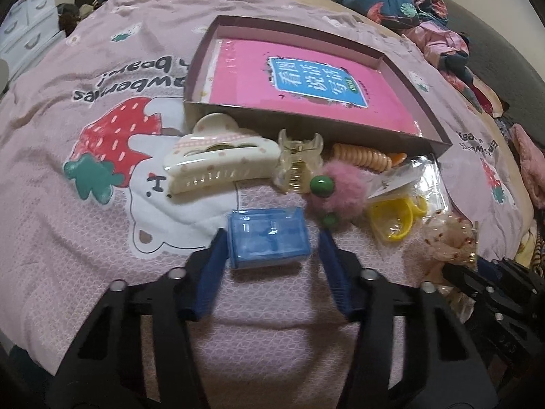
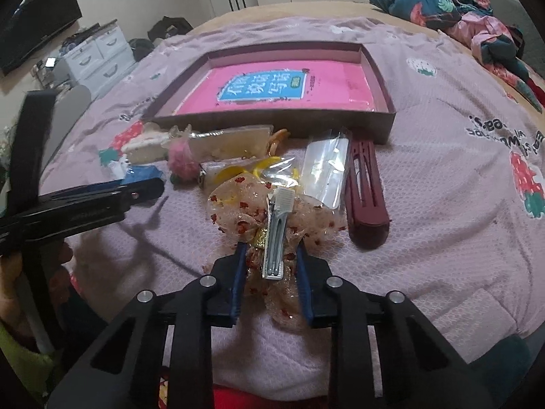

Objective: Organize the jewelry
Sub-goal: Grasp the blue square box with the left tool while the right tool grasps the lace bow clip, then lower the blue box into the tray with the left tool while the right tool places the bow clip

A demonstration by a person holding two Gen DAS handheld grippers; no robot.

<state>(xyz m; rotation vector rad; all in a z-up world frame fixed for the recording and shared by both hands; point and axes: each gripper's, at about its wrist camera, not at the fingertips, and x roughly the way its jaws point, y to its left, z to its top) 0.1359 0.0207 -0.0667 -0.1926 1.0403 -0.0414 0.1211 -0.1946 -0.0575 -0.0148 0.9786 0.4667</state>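
In the left wrist view, my left gripper [image 1: 272, 238] is open around a small blue plastic box [image 1: 267, 240] on the bed; its left finger touches the box, the right stands apart. Beyond lie a cream claw clip [image 1: 218, 156], a clear claw clip [image 1: 298, 160], a pink pom-pom tie [image 1: 335, 189], an orange coil tie [image 1: 366, 158] and yellow rings in a bag [image 1: 396, 216]. In the right wrist view, my right gripper [image 2: 270, 248] is open around a sheer bow hair clip [image 2: 276, 231]. A flat box [image 2: 378, 78] holds a pink book [image 2: 272, 87].
A maroon hair clip [image 2: 366, 192] and a clear plastic bag [image 2: 327, 170] lie right of the bow. The left gripper [image 2: 102, 197] shows at the left of the right wrist view. Bundled clothes [image 2: 453, 3] lie at the far right, white drawers [image 2: 98, 54] at the far left.
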